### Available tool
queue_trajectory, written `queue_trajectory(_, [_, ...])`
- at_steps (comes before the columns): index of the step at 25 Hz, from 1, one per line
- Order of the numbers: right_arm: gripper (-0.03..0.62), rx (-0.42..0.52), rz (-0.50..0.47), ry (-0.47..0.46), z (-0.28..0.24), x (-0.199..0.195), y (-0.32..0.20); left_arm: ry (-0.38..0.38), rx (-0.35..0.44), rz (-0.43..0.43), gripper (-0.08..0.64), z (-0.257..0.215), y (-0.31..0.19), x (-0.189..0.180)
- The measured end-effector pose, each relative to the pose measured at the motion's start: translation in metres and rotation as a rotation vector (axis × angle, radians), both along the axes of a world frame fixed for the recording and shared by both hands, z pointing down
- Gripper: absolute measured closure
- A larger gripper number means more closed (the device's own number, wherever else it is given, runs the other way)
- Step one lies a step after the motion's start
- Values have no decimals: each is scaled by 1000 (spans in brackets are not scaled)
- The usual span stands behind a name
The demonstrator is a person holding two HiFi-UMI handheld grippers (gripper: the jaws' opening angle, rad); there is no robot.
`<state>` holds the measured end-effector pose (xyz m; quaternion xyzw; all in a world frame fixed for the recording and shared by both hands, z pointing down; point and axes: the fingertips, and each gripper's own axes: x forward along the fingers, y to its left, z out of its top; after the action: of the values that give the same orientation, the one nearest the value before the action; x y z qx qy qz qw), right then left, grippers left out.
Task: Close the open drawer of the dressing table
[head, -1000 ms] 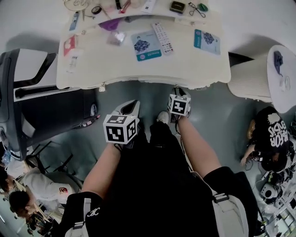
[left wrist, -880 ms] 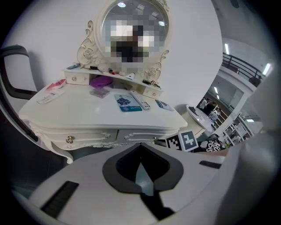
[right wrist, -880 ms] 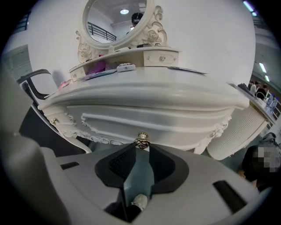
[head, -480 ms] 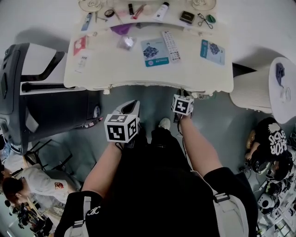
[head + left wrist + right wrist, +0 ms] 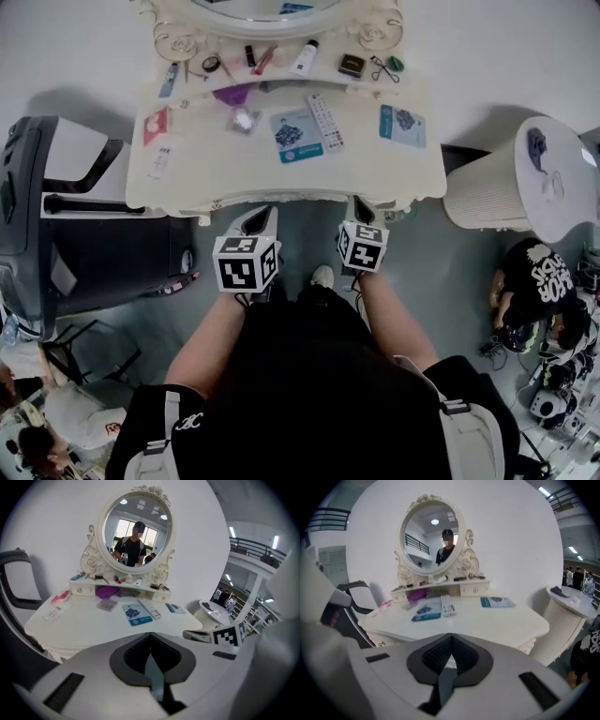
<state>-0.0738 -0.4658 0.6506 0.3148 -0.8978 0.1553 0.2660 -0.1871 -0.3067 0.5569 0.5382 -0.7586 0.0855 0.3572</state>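
Note:
The cream dressing table (image 5: 375, 169) stands in front of me, its top strewn with small items. In the head view no drawer juts out from its front edge (image 5: 291, 197); the drawer fronts sit tucked under the rim. My left gripper (image 5: 265, 214) hovers just short of that edge, shut and holding nothing; its jaws (image 5: 150, 637) meet at their tips, pointing at the tabletop (image 5: 89, 625). My right gripper (image 5: 360, 204) is beside it at the edge, also shut and empty, with the jaws (image 5: 451, 640) pressed together above the tabletop (image 5: 497, 620).
A black chair (image 5: 66, 234) stands at the left of the table. At the right is a white ribbed stand (image 5: 497, 187). A person (image 5: 539, 277) crouches on the floor at the right. A remote (image 5: 324, 122), booklets (image 5: 298, 133) and cosmetics lie below the oval mirror (image 5: 137, 531).
Both grippers have risen towards the head camera, the right one most, coming up from the table's front to its edge. The mirror has come into the head view.

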Motion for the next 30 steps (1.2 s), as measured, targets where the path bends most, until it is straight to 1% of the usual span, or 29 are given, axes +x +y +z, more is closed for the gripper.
queue_trajectory(3, [581, 111, -13, -108, -70, -9, -7, -55, 61, 24, 552, -28, -15, -4])
queue_trajectory(6, [581, 207, -30, -210, -140, -16, -8, -80, 138, 35, 552, -58, -30, -7])
queue_trajectory(9, [581, 251, -58, -304, -197, -22, 0, -100, 207, 41, 552, -87, -39, -7])
queue_trajectory(12, [581, 287, -71, -360, -232, -21, 9, -118, 256, 52, 552, -110, -45, -6])
queue_trajectory(16, [581, 298, -77, -386, -251, -21, 15, -146, 294, 52, 552, -128, -47, -10])
queue_trajectory(20, [581, 294, -88, -402, -260, -22, 20, -141, 304, 43, 552, -132, -47, -12])
queue_trajectory(30, [581, 289, -85, -369, -249, -16, 18, -155, 313, 46, 552, -137, -49, -3])
